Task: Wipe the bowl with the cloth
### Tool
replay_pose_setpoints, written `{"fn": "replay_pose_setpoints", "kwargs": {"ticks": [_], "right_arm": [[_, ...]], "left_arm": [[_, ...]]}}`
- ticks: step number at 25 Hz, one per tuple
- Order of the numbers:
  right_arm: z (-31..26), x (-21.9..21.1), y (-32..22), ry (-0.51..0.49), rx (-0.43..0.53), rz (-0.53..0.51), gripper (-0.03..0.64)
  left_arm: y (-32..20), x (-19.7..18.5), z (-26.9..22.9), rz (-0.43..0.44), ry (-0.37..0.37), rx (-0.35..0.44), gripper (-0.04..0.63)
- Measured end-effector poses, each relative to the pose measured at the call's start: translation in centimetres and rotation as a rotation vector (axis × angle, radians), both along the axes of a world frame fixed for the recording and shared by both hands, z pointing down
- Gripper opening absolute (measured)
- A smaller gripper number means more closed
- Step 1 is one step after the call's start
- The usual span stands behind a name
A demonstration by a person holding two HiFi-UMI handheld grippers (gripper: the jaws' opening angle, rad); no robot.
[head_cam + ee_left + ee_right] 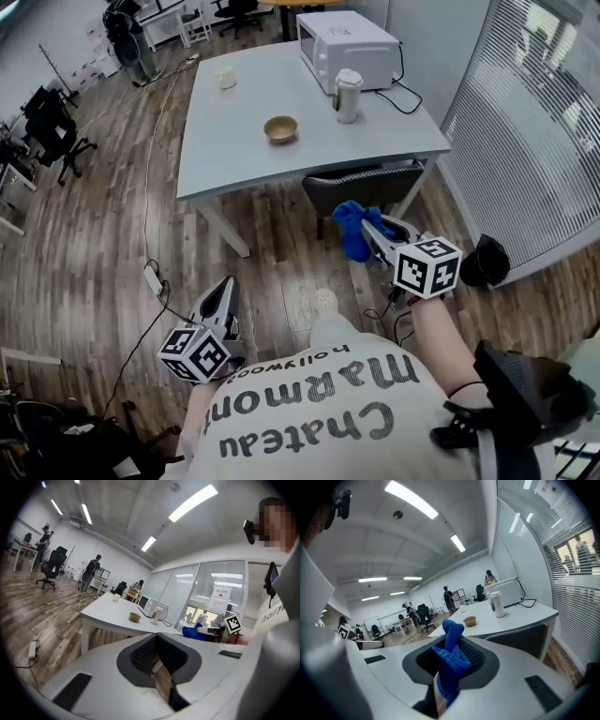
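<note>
Small tan round bowl [281, 129] upright on grey table [234, 159]'s middle. Right gripper [373, 230] clamps bunched blue knit cloth [351, 231]; left gripper [225, 286] closed, empty.

1. White T-shirt [319, 412] printed with large dark lettering.
2. Left of the T-shirt: left claw [228, 283], a tapered pale-grey shell, with a left marker cube [194, 353] of black-and-white squares.
3. Above the T-shirt: right claw [367, 225], same grey shell, with a right marker cube [427, 267].
4. Both claws have a dark ribbed recess around the pads.
5. Right of the T-shirt: black strapped gear [516, 394] on the arm.
</note>
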State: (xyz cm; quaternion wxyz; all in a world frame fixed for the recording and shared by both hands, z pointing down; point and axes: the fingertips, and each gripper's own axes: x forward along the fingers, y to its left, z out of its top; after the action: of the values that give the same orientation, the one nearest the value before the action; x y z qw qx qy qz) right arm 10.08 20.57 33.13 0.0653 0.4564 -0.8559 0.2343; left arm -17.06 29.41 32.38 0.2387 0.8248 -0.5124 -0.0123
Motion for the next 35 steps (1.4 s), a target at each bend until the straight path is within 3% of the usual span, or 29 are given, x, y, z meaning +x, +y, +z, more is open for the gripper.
{"fn": "replay_pose_setpoints", "kwargs": {"ticks": [15,20,22,25,31,35], "right_arm": [[-0.2,0.6,-25.2,-0.009,0.015,-0.053,0.064],[-1.4,-0.6,-28.6,-0.081,0.095,-0.116,0.064],[-1.9,-1.6,-29.9,-0.124,0.106,-0.146,0.064],[-1.3,-3.0,-32.0,-0.117,0.086,-0.178,0.064],[-0.3,-4.7,-35.6,-0.125,0.081,-0.133,0.064],[1.3,-7.0,-38.7,-0.126,0.047,-0.168,0.064]], "left_arm": [[-23.2,0.6,0.0,-0.081,0.041,0.019,-0.009],[-26.7,0.2,1.2,-0.158,0.081,0.021,-0.01],[-27.9,0.2,1.4,-0.161,0.104,0.001,-0.011],[-29.5,0.1,2.5,-0.173,0.078,-0.061,-0.013],[-32.7,1.1,4.6,-0.133,0.041,-0.154,0.021],[-37.3,0.7,6.9,-0.107,0.062,-0.215,0.032]]}}
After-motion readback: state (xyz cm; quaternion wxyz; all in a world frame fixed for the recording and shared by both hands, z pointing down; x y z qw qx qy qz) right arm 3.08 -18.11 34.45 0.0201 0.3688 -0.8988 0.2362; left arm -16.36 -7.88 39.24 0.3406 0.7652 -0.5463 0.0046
